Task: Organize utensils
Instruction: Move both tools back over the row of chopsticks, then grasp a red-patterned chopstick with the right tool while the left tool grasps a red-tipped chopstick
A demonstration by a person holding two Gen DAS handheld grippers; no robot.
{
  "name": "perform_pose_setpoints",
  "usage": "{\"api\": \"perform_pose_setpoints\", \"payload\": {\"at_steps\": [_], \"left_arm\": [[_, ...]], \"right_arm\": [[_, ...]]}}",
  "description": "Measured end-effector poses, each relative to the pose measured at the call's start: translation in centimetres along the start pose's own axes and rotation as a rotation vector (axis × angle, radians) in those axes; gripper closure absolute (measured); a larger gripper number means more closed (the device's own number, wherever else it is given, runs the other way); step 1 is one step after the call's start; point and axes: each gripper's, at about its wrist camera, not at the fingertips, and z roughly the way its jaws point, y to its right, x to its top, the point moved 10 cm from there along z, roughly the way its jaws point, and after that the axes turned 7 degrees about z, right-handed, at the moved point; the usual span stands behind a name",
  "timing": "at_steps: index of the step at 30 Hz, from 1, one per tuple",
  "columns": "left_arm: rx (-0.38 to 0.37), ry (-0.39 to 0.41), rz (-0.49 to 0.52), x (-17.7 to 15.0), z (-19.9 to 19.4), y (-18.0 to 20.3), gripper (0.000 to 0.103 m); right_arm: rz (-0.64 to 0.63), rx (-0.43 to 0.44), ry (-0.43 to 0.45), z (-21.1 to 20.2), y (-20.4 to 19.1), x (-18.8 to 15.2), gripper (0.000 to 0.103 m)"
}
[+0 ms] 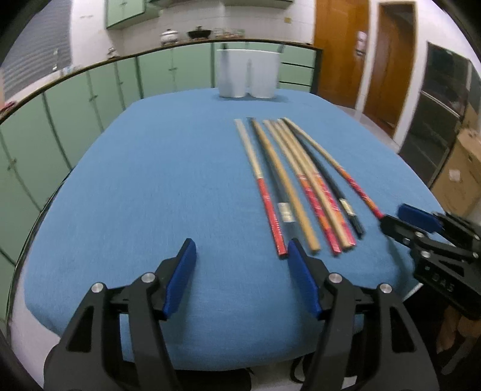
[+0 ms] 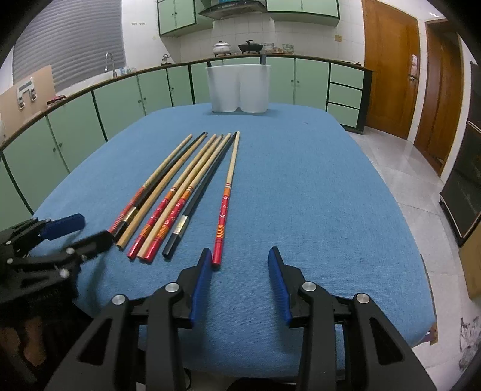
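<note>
From my left wrist camera I look low across the table (image 1: pixel 150 180) toward the counter, chopsticks (image 1: pixel 300 180) right of centre. My right wrist camera sits alongside, facing the same way, chopsticks (image 2: pixel 186 186) left. Both views share the holder (image 1: pixel 248 73) (image 2: pixel 239 88), and each catches the other gripper at its edge.

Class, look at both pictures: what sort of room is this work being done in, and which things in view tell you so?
Most likely a home kitchen. Green cabinets run under a long counter, pots stand on it, and a range hood hangs above. A tap shows at the left.
</note>
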Motion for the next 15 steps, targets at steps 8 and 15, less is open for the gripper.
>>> {"api": "perform_pose_setpoints", "payload": {"at_steps": [8, 15], "left_arm": [[-0.016, 0.004, 0.017, -0.2, -0.1, 0.4, 0.040], [-0.068, 0.027, 0.026, 0.5, 0.3, 1.3, 0.091]], "right_arm": [[-0.023, 0.001, 0.004, 0.0, -0.6, -0.2, 0.064], [-0.087, 0.001, 0.015, 0.4, -1.7, 0.0, 0.096]]}}
